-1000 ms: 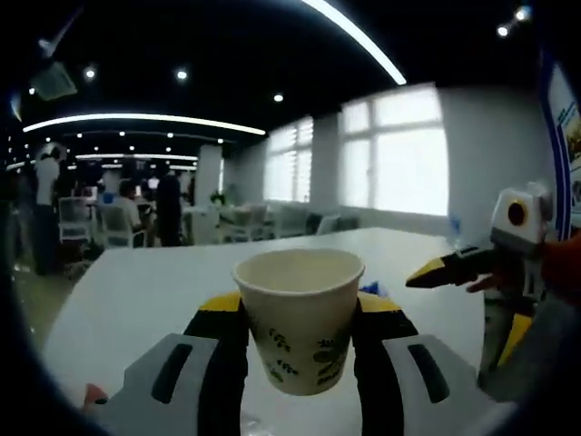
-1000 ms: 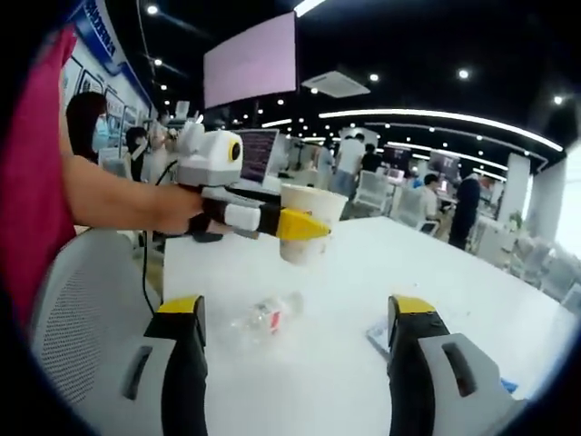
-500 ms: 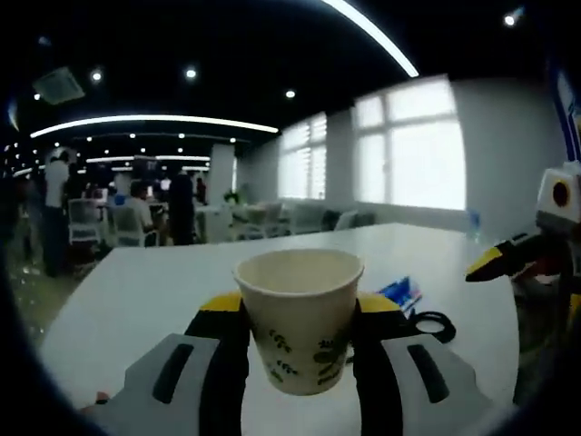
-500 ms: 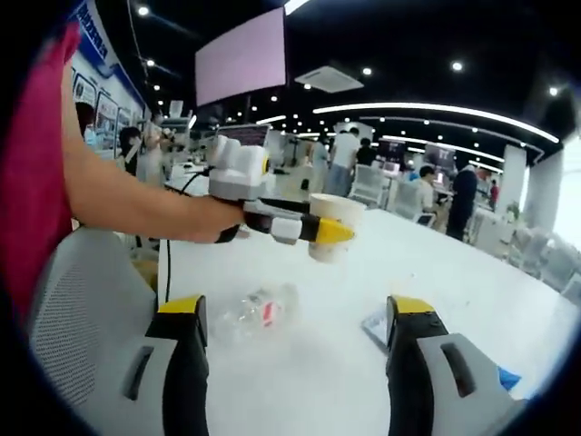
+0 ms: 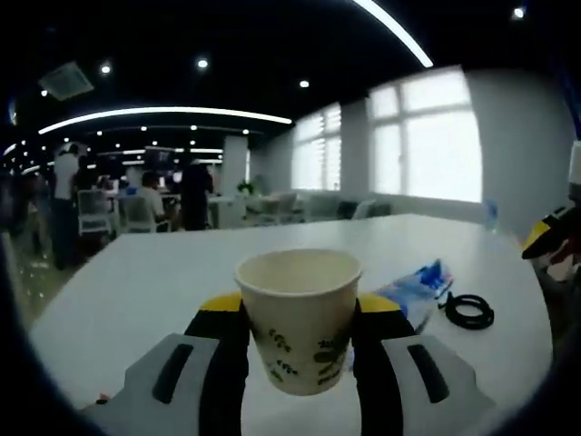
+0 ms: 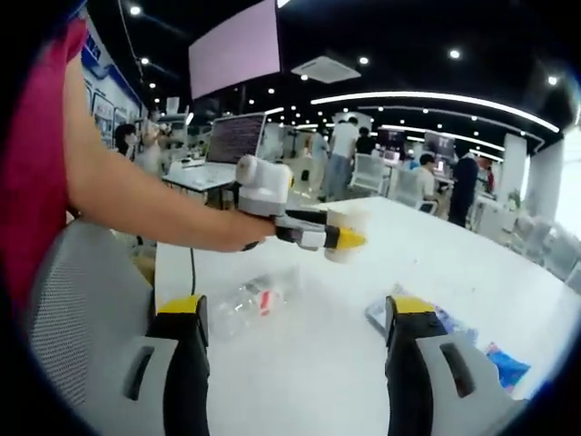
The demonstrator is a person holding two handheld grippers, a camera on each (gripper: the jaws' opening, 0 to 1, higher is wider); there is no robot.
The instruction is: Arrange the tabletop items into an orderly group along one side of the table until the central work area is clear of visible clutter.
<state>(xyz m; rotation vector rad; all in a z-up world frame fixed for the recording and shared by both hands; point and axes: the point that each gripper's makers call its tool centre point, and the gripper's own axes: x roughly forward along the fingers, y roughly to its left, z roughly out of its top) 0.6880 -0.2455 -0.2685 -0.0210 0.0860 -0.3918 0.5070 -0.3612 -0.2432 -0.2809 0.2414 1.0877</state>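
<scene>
Left gripper point(image 5: 300, 318): we see its jaws pinching a paper cup point(image 5: 299, 313) from both sides, held above the table point(image 5: 136, 282). In the right gripper view we spot the same gripper point(image 6: 349, 241) coming in from the left on a person's bare arm point(image 6: 154, 204), the cup point(image 6: 349, 238) at its tip.

Cup: white paper, upright, green print on its wall, mouth open to us. We cannot tell whether anything is in it.

Right gripper point(image 6: 295, 363): we see its jaws spread wide, nothing between them, hanging over the table point(image 6: 300, 381). Its yellow tip point(image 5: 543, 234) enters the left gripper view at the far right edge.

Bottle point(image 6: 250, 302): clear plastic, red mark on its label, lying on its side on the table, near the right gripper's left jaw and below the left gripper.

Blue packet point(image 5: 413, 292): lying flat, just right of the cup in the left gripper view; we see it too beside the right jaw point(image 6: 454, 322) in the right gripper view.

Black ring point(image 5: 468, 311): flat on the table, just beside the packet, right of it. We cannot tell what it is.

Chair point(image 6: 68, 309): grey mesh, at the table's near edge, below the arm.

Sleeve point(image 6: 32, 182): red, at the left edge.

Room: open office, people and chairs beyond the table's far end; windows point(image 5: 427, 136) bright on one wall.
</scene>
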